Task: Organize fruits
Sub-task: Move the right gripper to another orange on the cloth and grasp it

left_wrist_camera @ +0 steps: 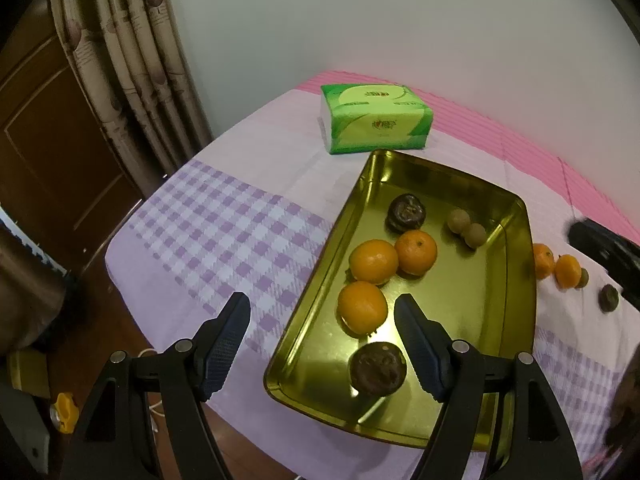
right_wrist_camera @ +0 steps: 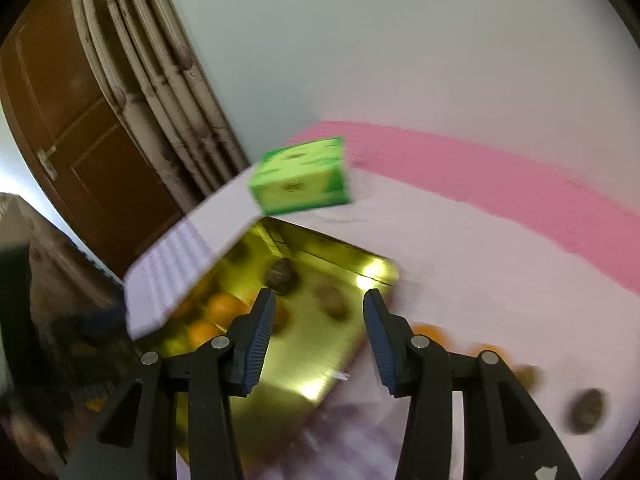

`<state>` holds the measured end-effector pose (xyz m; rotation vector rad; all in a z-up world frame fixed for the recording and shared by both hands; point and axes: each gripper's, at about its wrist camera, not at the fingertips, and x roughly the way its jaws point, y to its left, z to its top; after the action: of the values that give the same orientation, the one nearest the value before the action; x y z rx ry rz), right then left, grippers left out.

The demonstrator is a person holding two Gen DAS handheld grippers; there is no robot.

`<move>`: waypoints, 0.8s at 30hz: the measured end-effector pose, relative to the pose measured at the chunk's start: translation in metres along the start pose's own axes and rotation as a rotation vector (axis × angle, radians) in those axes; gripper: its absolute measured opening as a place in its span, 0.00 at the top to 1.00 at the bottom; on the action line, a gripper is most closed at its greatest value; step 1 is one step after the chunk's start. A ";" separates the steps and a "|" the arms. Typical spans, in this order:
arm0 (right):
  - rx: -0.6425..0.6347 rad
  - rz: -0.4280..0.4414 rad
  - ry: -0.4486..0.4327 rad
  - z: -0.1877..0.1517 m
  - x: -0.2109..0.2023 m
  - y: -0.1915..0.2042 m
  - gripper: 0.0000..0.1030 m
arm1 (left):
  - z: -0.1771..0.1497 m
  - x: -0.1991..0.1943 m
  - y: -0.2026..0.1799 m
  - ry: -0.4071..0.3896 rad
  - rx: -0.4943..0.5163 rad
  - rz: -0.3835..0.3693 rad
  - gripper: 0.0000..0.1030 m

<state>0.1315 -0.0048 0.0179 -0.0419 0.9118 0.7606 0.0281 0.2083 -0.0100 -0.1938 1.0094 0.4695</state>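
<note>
A gold metal tray [left_wrist_camera: 516, 216] lies on the checked tablecloth. It holds three oranges [left_wrist_camera: 374, 262], two dark wrinkled fruits [left_wrist_camera: 406, 214] and two small brown-green fruits [left_wrist_camera: 458, 220]. My left gripper [left_wrist_camera: 322, 304] hangs open over the tray's near left corner; the nearest orange [left_wrist_camera: 362, 306] shows between its fingers, untouched. To the right of the tray, on the cloth, lie two more oranges [left_wrist_camera: 542, 260], a small brown fruit [left_wrist_camera: 584, 278] and a dark fruit [left_wrist_camera: 609, 298]. The blurred right wrist view shows my right gripper [right_wrist_camera: 319, 296] open and empty above the tray [right_wrist_camera: 280, 380], with the loose oranges [right_wrist_camera: 428, 332] to its right.
A green tissue pack [left_wrist_camera: 374, 120] sits beyond the tray's far end. The table's left edge [left_wrist_camera: 120, 264] drops to a dark floor, with a curtain [left_wrist_camera: 132, 60] and a brown door [left_wrist_camera: 48, 140] behind. A white wall backs the table.
</note>
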 end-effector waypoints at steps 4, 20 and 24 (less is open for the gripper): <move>-0.038 -0.016 0.080 -0.012 -0.011 -0.034 0.56 | -0.003 -0.004 -0.010 -0.010 0.031 -0.002 0.27; -0.450 -0.059 0.276 -0.007 0.065 -0.009 0.43 | -0.007 0.001 -0.021 0.010 0.072 -0.012 0.27; -0.464 -0.083 0.339 -0.012 0.093 -0.012 0.63 | -0.007 0.005 -0.023 0.022 0.078 -0.015 0.27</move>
<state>0.1655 0.0358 -0.0608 -0.6290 1.0279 0.8894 0.0358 0.1874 -0.0189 -0.1364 1.0454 0.4146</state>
